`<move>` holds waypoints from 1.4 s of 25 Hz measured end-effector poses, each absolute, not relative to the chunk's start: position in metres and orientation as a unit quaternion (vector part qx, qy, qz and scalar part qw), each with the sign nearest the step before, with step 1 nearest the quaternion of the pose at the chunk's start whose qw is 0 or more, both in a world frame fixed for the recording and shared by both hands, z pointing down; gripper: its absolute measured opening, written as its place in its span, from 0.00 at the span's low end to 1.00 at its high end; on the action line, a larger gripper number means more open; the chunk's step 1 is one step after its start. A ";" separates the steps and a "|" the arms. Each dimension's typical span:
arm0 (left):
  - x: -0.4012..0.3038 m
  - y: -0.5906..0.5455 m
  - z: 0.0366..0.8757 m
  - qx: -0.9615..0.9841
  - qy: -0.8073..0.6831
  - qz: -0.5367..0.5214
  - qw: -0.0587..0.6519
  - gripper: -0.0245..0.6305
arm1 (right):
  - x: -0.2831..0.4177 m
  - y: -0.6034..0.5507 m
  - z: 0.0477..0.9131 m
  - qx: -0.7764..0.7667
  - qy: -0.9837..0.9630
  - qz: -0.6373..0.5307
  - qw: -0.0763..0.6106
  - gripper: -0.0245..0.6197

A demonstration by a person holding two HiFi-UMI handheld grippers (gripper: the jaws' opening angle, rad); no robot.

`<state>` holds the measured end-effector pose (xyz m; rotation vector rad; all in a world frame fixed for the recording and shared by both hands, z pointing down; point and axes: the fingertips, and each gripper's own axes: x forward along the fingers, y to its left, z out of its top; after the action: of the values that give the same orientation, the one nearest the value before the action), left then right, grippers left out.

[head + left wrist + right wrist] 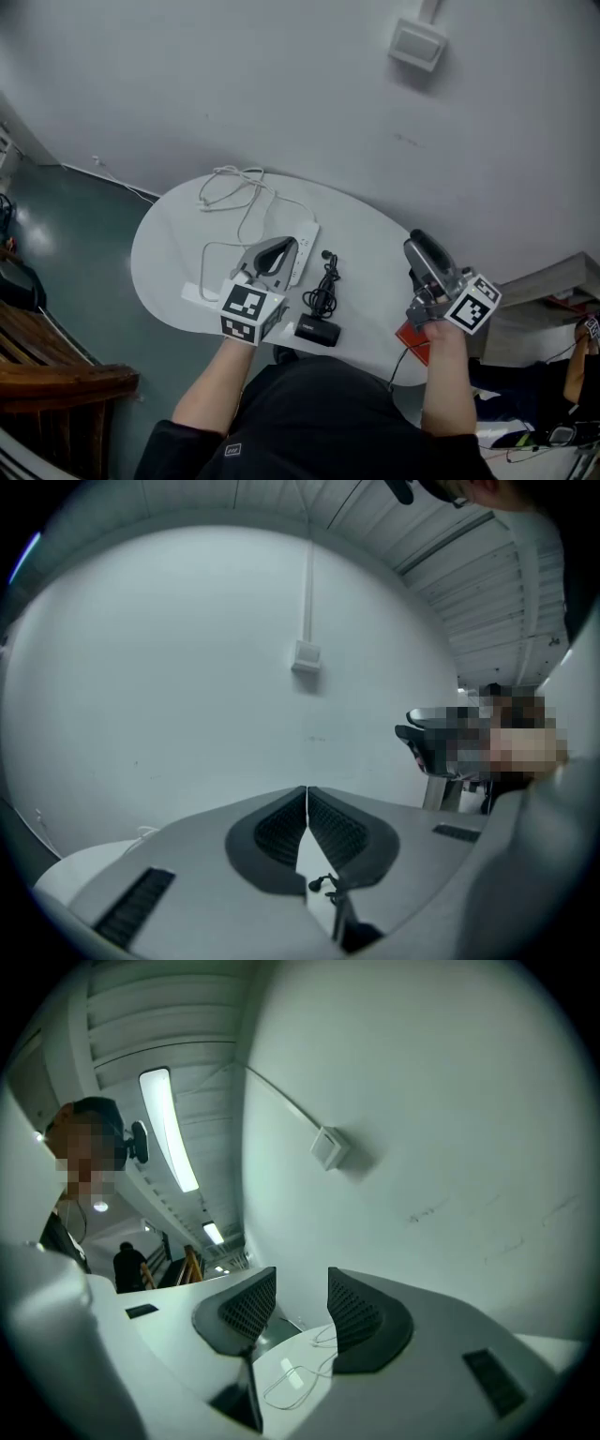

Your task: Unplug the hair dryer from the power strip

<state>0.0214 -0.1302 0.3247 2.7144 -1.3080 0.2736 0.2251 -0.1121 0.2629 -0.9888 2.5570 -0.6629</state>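
The white power strip (307, 244) lies on the round white table (169, 253), and its white cord (232, 187) loops toward the far edge. The hair dryer's black body (317, 330) lies near the front edge with its black cord (324, 289) bunched beside the strip. The plug end (327, 254) lies on the tabletop, apart from the strip. My left gripper (284, 246) hovers above the strip, shut with nothing between its pads (281, 832). My right gripper (418, 244) is raised over the table's right edge, open and empty, its pads (246, 1307) apart.
A white box (417, 42) with a conduit is fixed to the wall behind the table. A red item (412, 337) lies below my right hand. A wooden chair (52, 370) stands at the left. Clutter and cables lie on the floor at the right.
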 end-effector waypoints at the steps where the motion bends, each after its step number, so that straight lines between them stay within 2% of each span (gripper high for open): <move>1: 0.027 -0.129 0.316 0.896 -0.432 0.088 0.053 0.06 | 0.229 -0.108 0.256 -0.346 0.899 -0.219 0.154 0.32; 3: 0.037 -0.126 0.300 0.895 -0.436 0.081 0.044 0.06 | 0.238 -0.100 0.246 -0.352 0.905 -0.196 0.139 0.29; 6: 0.048 -0.123 0.280 0.892 -0.444 0.074 0.035 0.06 | 0.249 -0.092 0.239 -0.356 0.912 -0.171 0.109 0.19; 9: 0.056 -0.119 0.267 0.887 -0.454 0.081 0.024 0.06 | 0.255 -0.085 0.235 -0.347 0.920 -0.157 0.089 0.16; 15: 0.063 -0.114 0.253 0.876 -0.473 0.096 0.010 0.06 | 0.267 -0.083 0.228 -0.371 0.921 -0.107 0.057 0.13; 21: 0.056 -0.115 0.229 0.881 -0.466 0.077 -0.019 0.06 | 0.258 -0.083 0.202 -0.394 0.916 -0.039 0.054 0.10; 27: 0.027 -0.126 0.227 0.879 -0.474 0.052 -0.024 0.06 | 0.238 -0.094 0.188 -0.412 0.907 -0.027 0.083 0.09; 35: -0.001 -0.141 0.231 0.874 -0.484 0.046 -0.024 0.06 | 0.215 -0.100 0.205 -0.420 0.905 -0.032 0.057 0.09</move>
<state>-0.0006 -0.1411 0.2306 2.7877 -1.5439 0.1457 0.2152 -0.1004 0.2048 -1.2726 2.7453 -0.0962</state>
